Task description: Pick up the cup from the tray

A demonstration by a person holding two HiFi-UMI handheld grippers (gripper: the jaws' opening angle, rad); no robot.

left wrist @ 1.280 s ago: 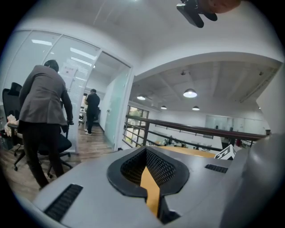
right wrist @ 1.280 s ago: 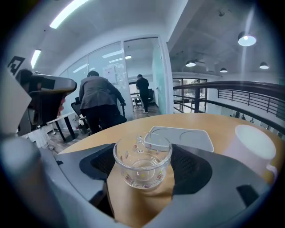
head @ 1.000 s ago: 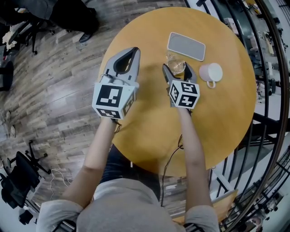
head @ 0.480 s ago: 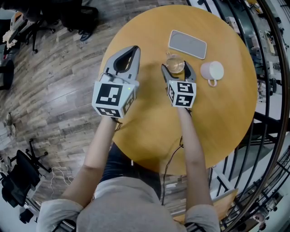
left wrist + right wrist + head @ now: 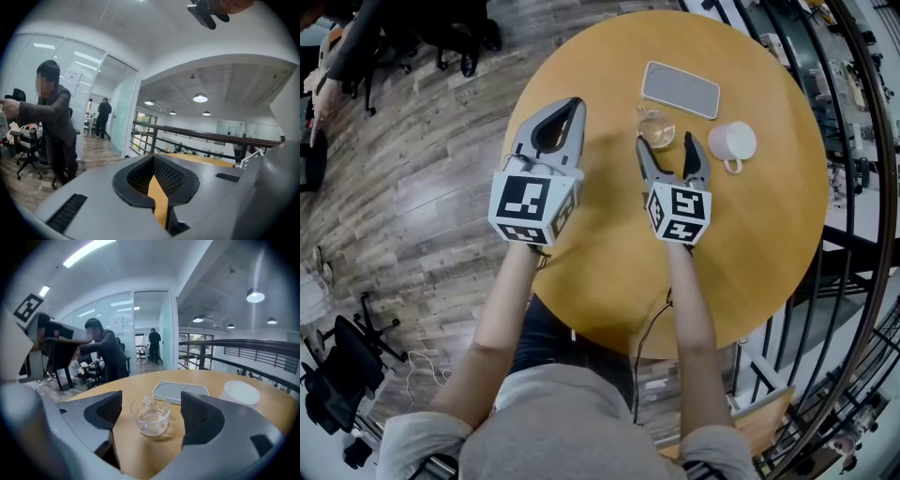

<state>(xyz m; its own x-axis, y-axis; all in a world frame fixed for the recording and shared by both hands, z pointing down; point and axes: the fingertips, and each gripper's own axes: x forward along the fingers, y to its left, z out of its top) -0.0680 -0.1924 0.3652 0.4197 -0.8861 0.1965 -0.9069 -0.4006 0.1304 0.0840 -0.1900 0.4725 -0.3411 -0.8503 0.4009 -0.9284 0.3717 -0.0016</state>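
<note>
A small clear glass cup stands upright on the round wooden table, just off the near edge of the grey tray. My right gripper is open, and its tips stop just short of the cup. In the right gripper view the cup sits centred ahead of the two spread jaws of that gripper, touching neither, with the tray behind it. My left gripper is shut and holds nothing, over the table's left part. In its own view the left gripper shows only table through the jaw gap.
A pale pink mug stands right of the cup, close to the right jaw, and appears as the mug in the right gripper view. A metal railing runs past the table's right side. A person stands on the wood floor to the left.
My right gripper has drawn back toward me; the cup that stood between its jaws is now just beyond the tips. The left gripper has hardly moved.
</note>
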